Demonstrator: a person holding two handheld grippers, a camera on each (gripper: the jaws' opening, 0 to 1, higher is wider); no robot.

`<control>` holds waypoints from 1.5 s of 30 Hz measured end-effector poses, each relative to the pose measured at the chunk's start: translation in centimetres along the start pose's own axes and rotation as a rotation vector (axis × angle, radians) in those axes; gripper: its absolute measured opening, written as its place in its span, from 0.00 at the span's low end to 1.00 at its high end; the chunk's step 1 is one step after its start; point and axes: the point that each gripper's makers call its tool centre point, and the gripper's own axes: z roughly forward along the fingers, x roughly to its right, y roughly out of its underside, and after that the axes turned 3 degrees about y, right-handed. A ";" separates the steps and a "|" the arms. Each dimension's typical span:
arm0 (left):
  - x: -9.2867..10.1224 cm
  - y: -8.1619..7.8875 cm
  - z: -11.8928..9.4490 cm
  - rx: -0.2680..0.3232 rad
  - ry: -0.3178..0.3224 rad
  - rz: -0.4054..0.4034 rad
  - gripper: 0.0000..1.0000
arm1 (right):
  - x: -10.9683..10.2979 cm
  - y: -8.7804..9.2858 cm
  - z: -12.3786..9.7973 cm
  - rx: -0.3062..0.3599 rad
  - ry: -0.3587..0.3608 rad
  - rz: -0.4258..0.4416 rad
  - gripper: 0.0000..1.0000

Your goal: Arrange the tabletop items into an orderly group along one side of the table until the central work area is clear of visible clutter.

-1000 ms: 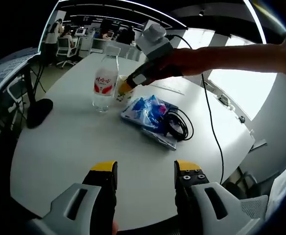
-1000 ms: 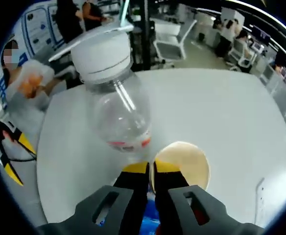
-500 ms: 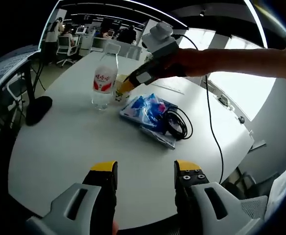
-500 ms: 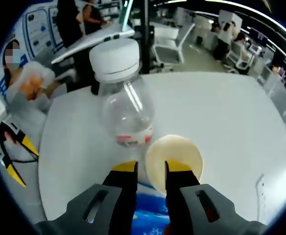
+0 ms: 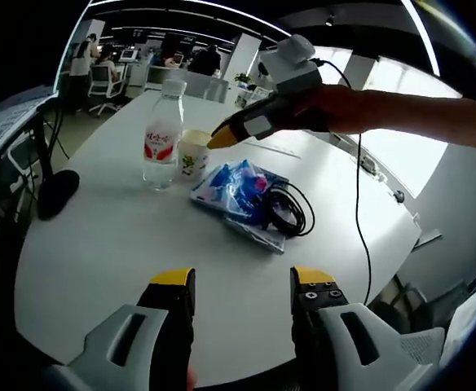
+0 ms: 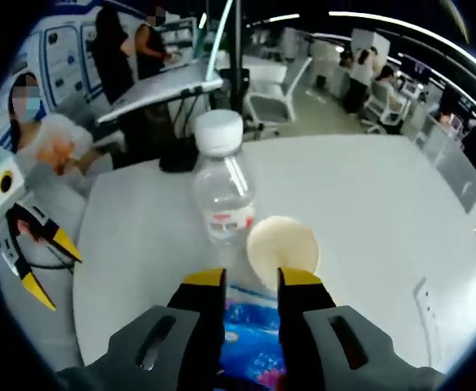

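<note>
A clear water bottle (image 5: 160,138) with a red label and white cap stands upright on the white table (image 5: 116,244). A paper cup (image 5: 193,153) stands right beside it. Next to them lies a blue packet (image 5: 236,182) on a flat book, with a coiled black cable (image 5: 289,210) on top. My right gripper (image 5: 222,137) hovers just above the cup without touching it. In the right gripper view its jaws (image 6: 251,278) stand open, with the cup (image 6: 283,247) and bottle (image 6: 222,195) beyond the tips. My left gripper (image 5: 243,281) is open over bare table near the front edge.
A black rounded object (image 5: 50,194) lies near the table's left edge. A thin cable (image 5: 359,220) trails across the right side. A paper slip (image 5: 280,149) lies behind the packet. My left gripper's yellow tips (image 6: 50,265) and a seated person (image 6: 46,155) are at the left. Office chairs stand beyond the table.
My right gripper's jaws have opened from nearly shut at the cup's rim. It has drawn back and up, leaving the cup standing by the bottle. The left gripper has barely moved.
</note>
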 end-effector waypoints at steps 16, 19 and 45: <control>0.6 -0.7 -0.7 0.028 -0.002 0.012 0.46 | 2.2 6.3 -5.9 0.062 0.141 0.203 0.21; 0.7 -0.7 -0.8 0.031 0.000 0.010 0.46 | 2.3 8.2 -6.8 0.053 0.155 0.238 0.22; 1.9 -0.8 -1.9 0.013 0.008 0.052 0.46 | 1.1 18.9 -12.7 0.091 0.279 0.529 0.21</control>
